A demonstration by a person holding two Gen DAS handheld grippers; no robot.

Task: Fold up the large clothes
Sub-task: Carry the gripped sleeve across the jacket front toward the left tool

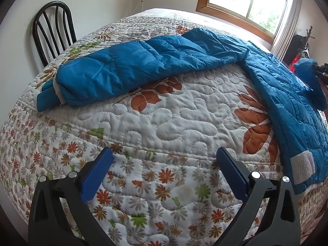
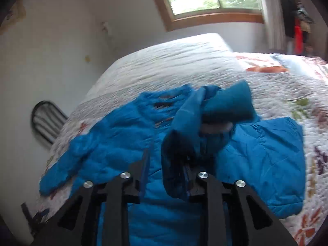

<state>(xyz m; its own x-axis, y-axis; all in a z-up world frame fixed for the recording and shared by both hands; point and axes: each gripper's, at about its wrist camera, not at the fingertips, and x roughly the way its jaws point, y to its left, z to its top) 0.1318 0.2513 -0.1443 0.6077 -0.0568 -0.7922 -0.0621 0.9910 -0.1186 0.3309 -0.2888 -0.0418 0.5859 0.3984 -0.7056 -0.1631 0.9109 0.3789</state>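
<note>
The quilted bed (image 1: 164, 119) carries the blue puffer jacket (image 1: 155, 61), spread flat with one sleeve extended toward the black chair (image 1: 53, 28). The left gripper (image 1: 165, 164) is released, fingers spread wide and empty above the quilt, well short of the jacket. The right gripper (image 2: 166, 168) sits over the jacket body, the other sleeve (image 2: 205, 119) bunched at its fingers; motion blur prevents confirming a grasp.

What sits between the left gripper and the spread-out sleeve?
Nothing visible does. Only bare floral quilt lies between the open left gripper and the sleeve of the blue jacket. The black chair stands off behind the bed's corner.
</note>
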